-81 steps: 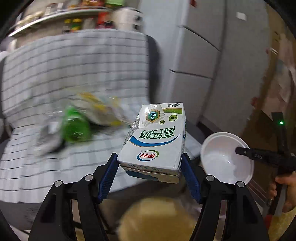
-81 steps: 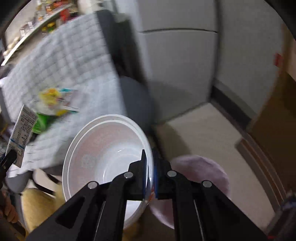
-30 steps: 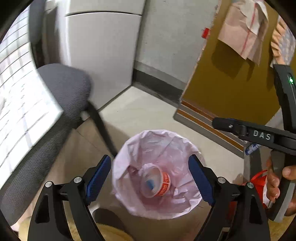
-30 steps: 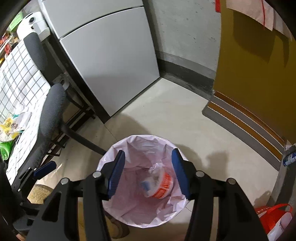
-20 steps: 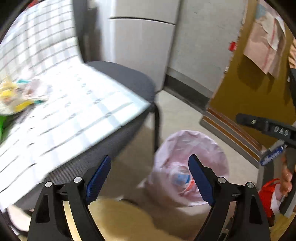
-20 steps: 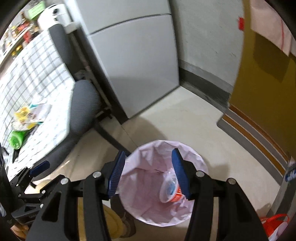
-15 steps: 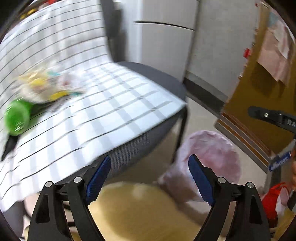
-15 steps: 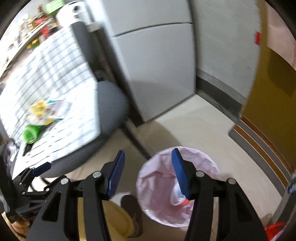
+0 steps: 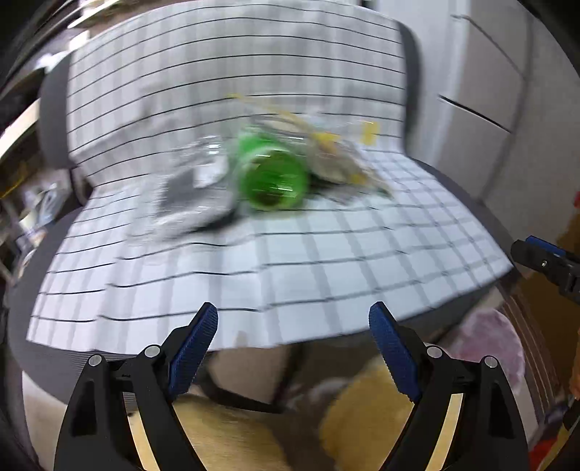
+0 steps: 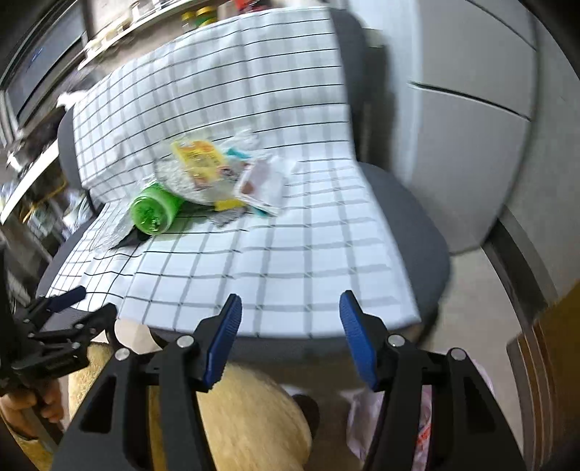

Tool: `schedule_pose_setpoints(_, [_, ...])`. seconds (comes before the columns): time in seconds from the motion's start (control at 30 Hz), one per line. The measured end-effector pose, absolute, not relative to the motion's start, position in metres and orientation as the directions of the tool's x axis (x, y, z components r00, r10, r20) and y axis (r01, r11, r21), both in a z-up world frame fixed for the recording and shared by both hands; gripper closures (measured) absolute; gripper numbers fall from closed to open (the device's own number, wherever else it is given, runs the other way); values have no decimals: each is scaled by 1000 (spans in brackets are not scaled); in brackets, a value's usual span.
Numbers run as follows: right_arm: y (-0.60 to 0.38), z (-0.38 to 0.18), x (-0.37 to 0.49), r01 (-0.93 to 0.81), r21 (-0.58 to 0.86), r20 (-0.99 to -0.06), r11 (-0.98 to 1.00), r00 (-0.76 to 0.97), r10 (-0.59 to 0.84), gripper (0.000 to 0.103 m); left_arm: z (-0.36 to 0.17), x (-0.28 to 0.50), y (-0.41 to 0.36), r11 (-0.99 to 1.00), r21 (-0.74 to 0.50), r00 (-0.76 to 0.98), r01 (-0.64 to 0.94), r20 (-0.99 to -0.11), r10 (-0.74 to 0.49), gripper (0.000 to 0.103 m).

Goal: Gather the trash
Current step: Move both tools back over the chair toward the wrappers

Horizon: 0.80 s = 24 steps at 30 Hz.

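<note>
A green plastic bottle [image 9: 271, 179] lies on its side on the checked cloth [image 9: 326, 261] over a grey chair; it also shows in the right wrist view [image 10: 154, 212]. Yellow and clear wrappers [image 10: 217, 170] are piled beside it, and a clear plastic bag [image 9: 188, 192] lies to its left. My left gripper [image 9: 293, 347] is open and empty, near the seat's front edge. My right gripper [image 10: 290, 337] is open and empty, also at the front edge. The pink-lined bin [image 9: 496, 347] stands on the floor at the lower right, and shows in the right wrist view [image 10: 420, 431].
A white refrigerator [image 10: 471, 126] stands right of the chair. Shelves with jars [image 10: 188, 14] run behind the chair back. The person's tan trouser leg [image 10: 246, 420] is below the grippers. A brown door [image 10: 558, 344] is at far right.
Both grippers let go of the milk carton and the white bowl over the bin. Both have swung from the bin back up to face the chair seat and the trash pile.
</note>
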State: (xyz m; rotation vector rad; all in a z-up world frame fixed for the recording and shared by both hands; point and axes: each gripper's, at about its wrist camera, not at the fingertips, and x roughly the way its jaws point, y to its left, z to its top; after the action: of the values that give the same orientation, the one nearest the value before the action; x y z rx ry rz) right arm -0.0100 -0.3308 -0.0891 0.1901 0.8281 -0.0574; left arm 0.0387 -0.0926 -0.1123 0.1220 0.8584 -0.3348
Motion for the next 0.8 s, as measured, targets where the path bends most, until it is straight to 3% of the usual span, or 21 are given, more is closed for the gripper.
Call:
schedule_pose_setpoints(0.23, [-310,-105,73,40,52,-742,998,671,12,47,-110,77,-65,968,-36,622,248,-760,-188,18])
schedule_pose_setpoints(0.63, [-325,-126,194,30,180,-740,983,662,115,47,-124,112,-67,978,-25,600,209,-786,-149,18])
schedule_pose_setpoints(0.8, [-311,-144,209,-23,127,-784,992,610,115,44,-131,112,-69,977,-18,587,211,-797,-141,18])
